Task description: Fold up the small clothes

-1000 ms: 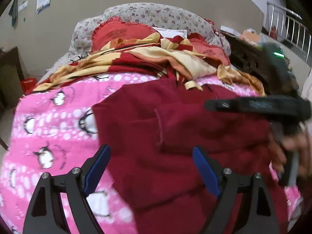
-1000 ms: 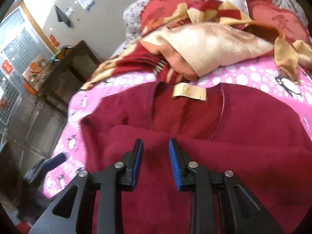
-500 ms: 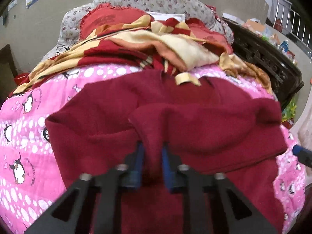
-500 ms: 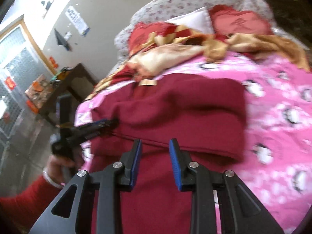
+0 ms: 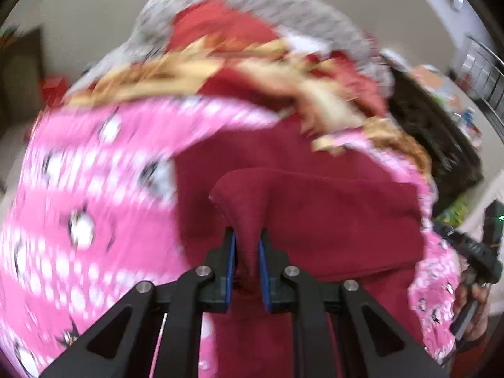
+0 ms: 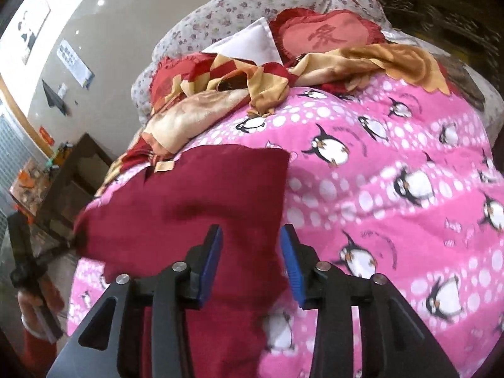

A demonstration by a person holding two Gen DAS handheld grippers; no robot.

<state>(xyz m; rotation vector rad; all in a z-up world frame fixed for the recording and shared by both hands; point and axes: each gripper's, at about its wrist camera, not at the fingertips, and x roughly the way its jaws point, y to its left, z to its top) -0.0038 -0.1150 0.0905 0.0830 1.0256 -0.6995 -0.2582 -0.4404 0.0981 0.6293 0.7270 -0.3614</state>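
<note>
Left gripper: clenched on a pinched-up ridge of the dark red garment — the cloth rises between the blue pads in the lower middle of the left wrist view.

Right gripper: jaws spread apart, nothing between the pads but the garment's right edge lying below them, lower middle of the right wrist view.

Garment: spread on the pink penguin blanket; in the right wrist view it fills the left centre of the frame, with a folded edge running across its top and a tan label at its upper left corner.

Only in the left wrist view: the raised peak of cloth in the grip, and the right gripper's body held in a hand at the right edge. This view is badly motion-blurred, so blanket pattern and bedding are smeared.

Only in the right wrist view: sharp detail — the penguins on the blanket, a red and gold cloth heaped at the upper centre, a red heart-shaped cushion above it, and a flowered grey pillow along the top. The person's left hand shows dimly at the lower left edge.
</note>
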